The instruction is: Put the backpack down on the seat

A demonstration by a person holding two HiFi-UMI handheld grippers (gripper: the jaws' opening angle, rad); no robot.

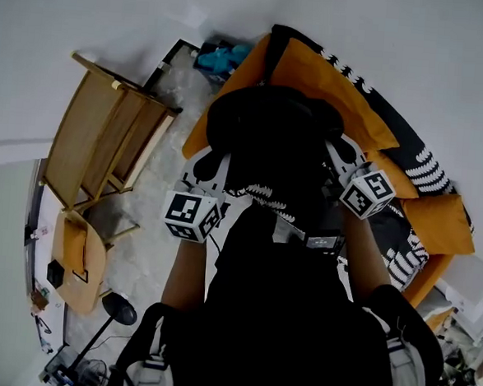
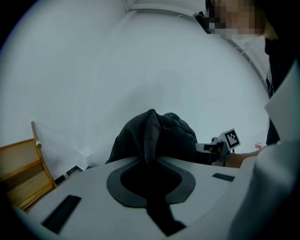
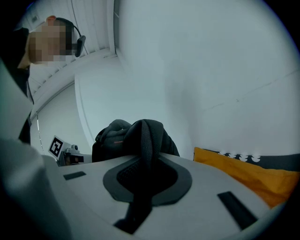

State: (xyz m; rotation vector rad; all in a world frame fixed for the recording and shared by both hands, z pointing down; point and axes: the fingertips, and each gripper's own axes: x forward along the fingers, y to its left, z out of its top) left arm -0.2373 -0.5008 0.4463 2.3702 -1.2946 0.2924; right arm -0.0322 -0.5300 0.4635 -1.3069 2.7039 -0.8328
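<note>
A black backpack hangs in the air over the orange seat, held up from both sides. My left gripper is shut on one of its black straps, and the bag's bulk rises just beyond the jaws. My right gripper is shut on the other padded strap. In the head view the marker cubes of the left gripper and right gripper flank the backpack's near side. The bag hides the jaws there.
The sofa has orange cushions and a black patterned cover. Wooden folding chairs and a small wooden table stand to the left. A black lamp is near my feet, and a teal item lies by the sofa's end.
</note>
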